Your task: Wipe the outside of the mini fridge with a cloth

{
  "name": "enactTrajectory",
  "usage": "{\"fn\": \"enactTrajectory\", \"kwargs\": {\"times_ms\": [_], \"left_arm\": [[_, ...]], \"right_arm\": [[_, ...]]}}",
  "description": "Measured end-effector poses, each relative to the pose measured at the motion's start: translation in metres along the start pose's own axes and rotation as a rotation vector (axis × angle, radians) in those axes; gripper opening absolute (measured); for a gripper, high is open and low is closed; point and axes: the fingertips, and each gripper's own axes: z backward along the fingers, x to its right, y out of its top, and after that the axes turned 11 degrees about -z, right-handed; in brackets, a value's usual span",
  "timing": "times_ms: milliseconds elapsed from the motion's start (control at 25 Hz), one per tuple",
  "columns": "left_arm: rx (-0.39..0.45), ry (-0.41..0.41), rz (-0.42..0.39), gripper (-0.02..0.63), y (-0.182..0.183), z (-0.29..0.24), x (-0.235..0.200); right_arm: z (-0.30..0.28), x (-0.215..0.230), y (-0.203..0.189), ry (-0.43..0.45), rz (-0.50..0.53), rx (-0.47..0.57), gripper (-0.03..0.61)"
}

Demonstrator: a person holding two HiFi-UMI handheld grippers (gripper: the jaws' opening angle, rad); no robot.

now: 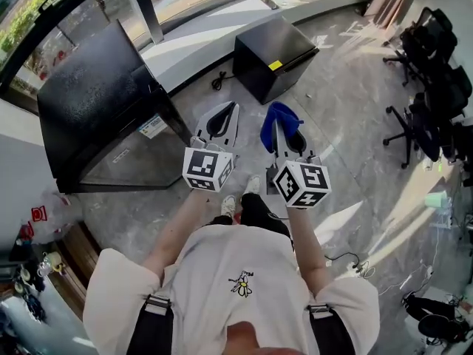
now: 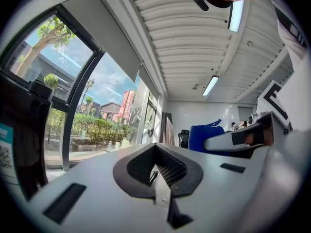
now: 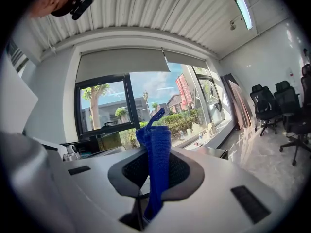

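You hold the blue cloth (image 3: pixel 156 154) pinched in your right gripper (image 1: pixel 287 140); your left gripper (image 2: pixel 158 174) is closed on nothing.
The mini fridge (image 1: pixel 275 54) stands ahead at the floor's far edge, against the window ledge (image 1: pixel 199 32) and well apart from both grippers. A large black cabinet (image 1: pixel 100 102) looms at your left and office chairs (image 1: pixel 436 87) at your right.

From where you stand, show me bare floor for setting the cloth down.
Widest bare floor lies between the mini fridge and the office chairs. A narrower strip runs between the mini fridge and the larger black unit, a cable at its far end. Crowded lower right: cords.
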Motion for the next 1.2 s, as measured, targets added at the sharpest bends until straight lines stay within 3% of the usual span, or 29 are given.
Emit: {"fn": "enactTrajectory", "kwargs": {"times_ms": [240, 680, 960, 1200], "left_arm": [[-0.035, 0.031, 0.019, 0.005, -0.018, -0.060, -0.029], [-0.035, 0.115, 0.004, 0.005, -0.020, -0.183, -0.064], [-0.016, 0.157, -0.009, 0.005, -0.029, -0.205, -0.091], [-0.030, 0.141, -0.016, 0.005, -0.029, -0.217, -0.111]], "right_arm": [[-0.060, 0.034, 0.012, 0.005, -0.026, -0.019, 0.061], [-0.174, 0.104, 0.062, 0.070, -0.041, -0.040, 0.063], [-0.216, 0.111, 0.062, 0.057, -0.020, -0.019, 0.062], [-0.241, 0.108, 0.053, 0.025, -0.020, -0.042, 0.062]]}}
